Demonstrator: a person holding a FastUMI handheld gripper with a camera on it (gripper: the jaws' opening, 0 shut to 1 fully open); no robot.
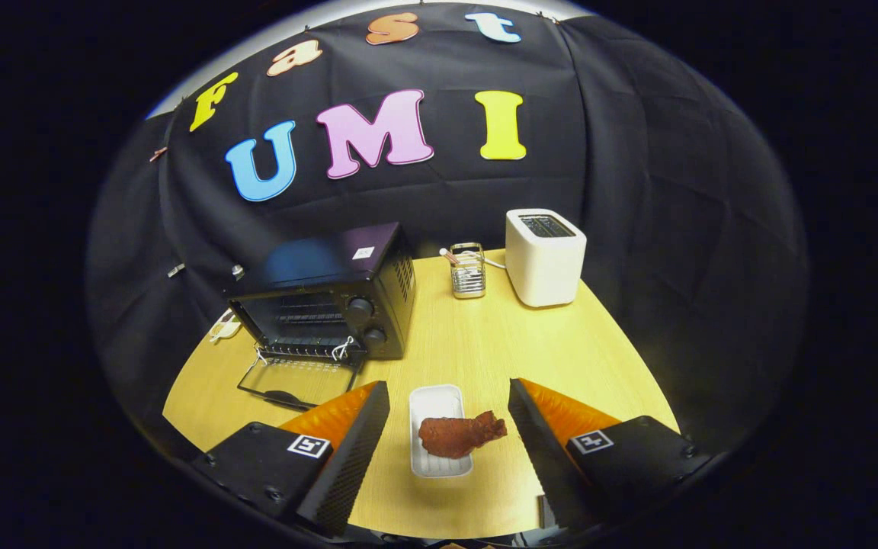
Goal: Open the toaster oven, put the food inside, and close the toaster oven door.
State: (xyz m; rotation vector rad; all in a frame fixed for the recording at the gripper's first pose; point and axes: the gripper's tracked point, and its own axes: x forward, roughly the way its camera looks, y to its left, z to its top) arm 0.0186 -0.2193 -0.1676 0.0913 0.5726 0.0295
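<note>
A black toaster oven [332, 293] stands on the wooden table [485, 343], beyond my left finger. Its glass door [298, 381] is folded down flat onto the table, and the wire rack inside shows. A brown piece of food [458, 435] lies on a small white tray [439, 431], hanging over the tray's right side. Food and tray sit between my two fingers, below them. My gripper [448, 396] is open and holds nothing.
A white pop-up toaster [544, 255] stands at the back right of the table. A small wire holder [468, 271] with sticks stands to its left, between it and the oven. Black cloth walls close in the booth behind.
</note>
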